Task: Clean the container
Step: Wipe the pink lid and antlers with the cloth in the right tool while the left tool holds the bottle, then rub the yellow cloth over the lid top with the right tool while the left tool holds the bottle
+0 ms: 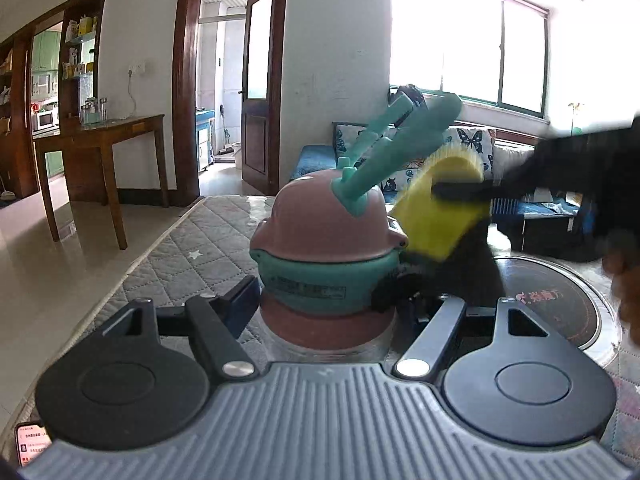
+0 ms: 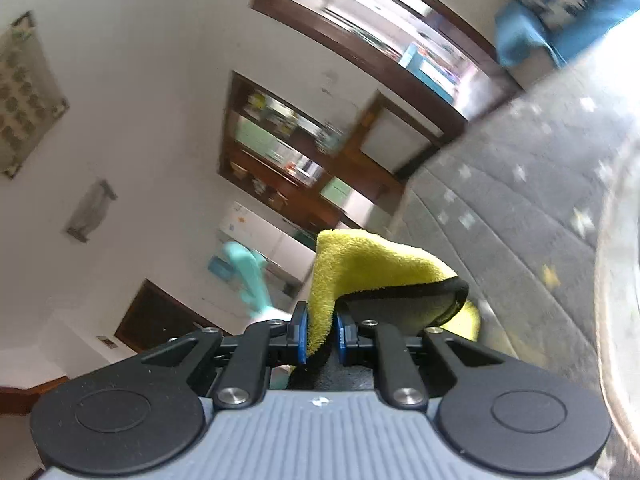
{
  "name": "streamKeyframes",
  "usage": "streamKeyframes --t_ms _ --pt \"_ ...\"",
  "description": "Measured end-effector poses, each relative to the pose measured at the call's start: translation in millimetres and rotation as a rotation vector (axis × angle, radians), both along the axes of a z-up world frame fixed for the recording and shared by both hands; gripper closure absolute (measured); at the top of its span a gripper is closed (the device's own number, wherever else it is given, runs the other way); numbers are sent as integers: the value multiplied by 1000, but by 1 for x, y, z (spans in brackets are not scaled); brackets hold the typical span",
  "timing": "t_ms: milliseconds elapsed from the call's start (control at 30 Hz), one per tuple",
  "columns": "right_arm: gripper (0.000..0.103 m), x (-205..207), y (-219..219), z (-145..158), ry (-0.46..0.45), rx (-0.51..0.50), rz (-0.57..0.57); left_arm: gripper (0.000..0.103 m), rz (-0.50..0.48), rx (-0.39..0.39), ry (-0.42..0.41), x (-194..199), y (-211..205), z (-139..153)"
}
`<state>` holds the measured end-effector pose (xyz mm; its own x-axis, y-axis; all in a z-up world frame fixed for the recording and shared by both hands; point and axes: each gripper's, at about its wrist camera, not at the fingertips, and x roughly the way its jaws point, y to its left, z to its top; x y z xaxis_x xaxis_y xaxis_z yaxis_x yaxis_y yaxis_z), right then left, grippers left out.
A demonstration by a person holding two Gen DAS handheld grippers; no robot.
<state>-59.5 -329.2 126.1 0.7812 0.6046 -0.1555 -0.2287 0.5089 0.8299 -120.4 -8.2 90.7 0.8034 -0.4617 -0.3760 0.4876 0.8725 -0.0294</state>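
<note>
Left wrist view. Item one: left claw (image 1: 320, 304), fingers set on either side of the container (image 1: 326, 248) and clamped on its teal middle band. Container: pink domed lid, teal band, reddish base, teal handle (image 1: 394, 148) of two prongs rising from the lid and slanting up to the right. It stands upright on the desk (image 1: 180, 256), which is covered by a grey quilted cloth with small white stars.

Item two: yellow cloth (image 1: 436, 216), folded, black-edged, touching the container's right shoulder where lid meets band. The right claw (image 1: 460, 194) comes in from the container's right, blurred, pinching the cloth.

Item three: round dark cooktop plate (image 1: 560, 300) set into the desk, just right of the container. Phone (image 1: 34, 442) at the lower left edge, near side of the container.

Item four, beyond the container: wooden side table (image 1: 108, 140) far left, open doorway (image 1: 232, 92) behind it, sofa with butterfly cushions (image 1: 472, 140) and bright window (image 1: 480, 48) to the right rear.

Right wrist view, strongly tilted. Right claw (image 2: 322, 336) pressed together on a fold of the yellow cloth (image 2: 372, 268), blue pads (image 2: 302, 332) nipping it. Teal handle (image 2: 248, 272) shows left of the cloth, blurred; the container body is hidden.
</note>
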Motion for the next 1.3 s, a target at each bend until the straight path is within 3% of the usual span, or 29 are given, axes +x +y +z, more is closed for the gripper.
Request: streamKeyframes --t_ms 367,533,667,867,1300 --pt "90 -9 35 95 -315 -150 13 31 -4 14 -13 -1 -5 -1" --pt "90 -24 75 120 -435 -342 68 31 -9 25 -24 0 -8 -2" --pt "90 -19 104 112 -383 -478 136 31 -9 24 -26 1 -8 -3" --pt "90 3 121 84 -181 -552 239 31 -7 18 -26 1 -6 -4" --pt "90 -30 155 93 -224 -729 290 31 -2 33 -36 0 -11 -5"
